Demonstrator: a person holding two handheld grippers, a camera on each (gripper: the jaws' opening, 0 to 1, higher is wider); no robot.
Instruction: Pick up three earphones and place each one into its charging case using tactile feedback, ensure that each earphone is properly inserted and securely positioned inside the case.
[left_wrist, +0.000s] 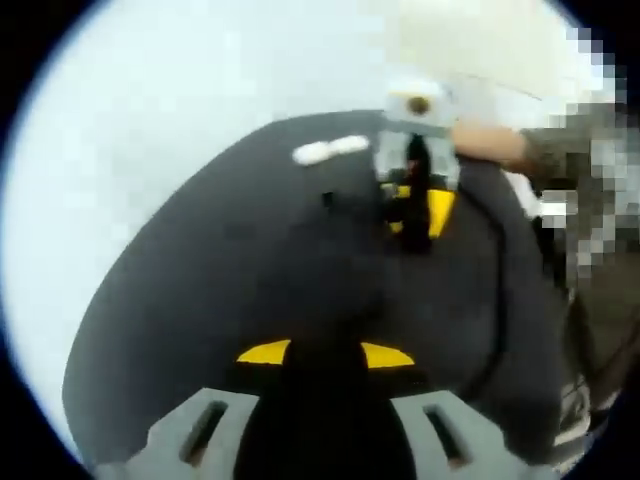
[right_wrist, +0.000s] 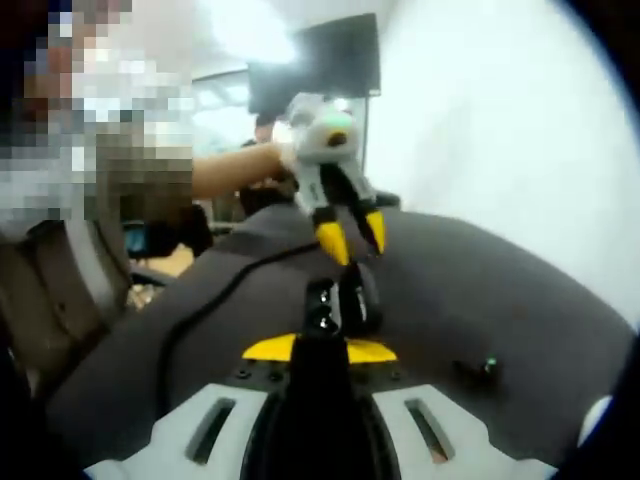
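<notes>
In the right gripper view my right gripper (right_wrist: 320, 345) is shut on a glossy black charging case (right_wrist: 335, 300) just above the dark mat (right_wrist: 520, 300). The left gripper view shows that same right gripper (left_wrist: 418, 205) across the mat, a black thing between its yellow tips. My left gripper (left_wrist: 325, 352) hovers low over the mat (left_wrist: 200, 300). The space between its yellow tips is dark, and I cannot tell whether it holds anything. From the right gripper view, the left gripper (right_wrist: 352, 238) hangs just beyond the case. A white piece (left_wrist: 330, 150) lies at the mat's far edge.
A small black item with a green light (right_wrist: 482, 366) rests on the mat to the right. A black cable (right_wrist: 210, 300) runs across the mat's left side. A person's hand (right_wrist: 235, 170) holds the left gripper. A dark screen (right_wrist: 315, 60) hangs on the far wall.
</notes>
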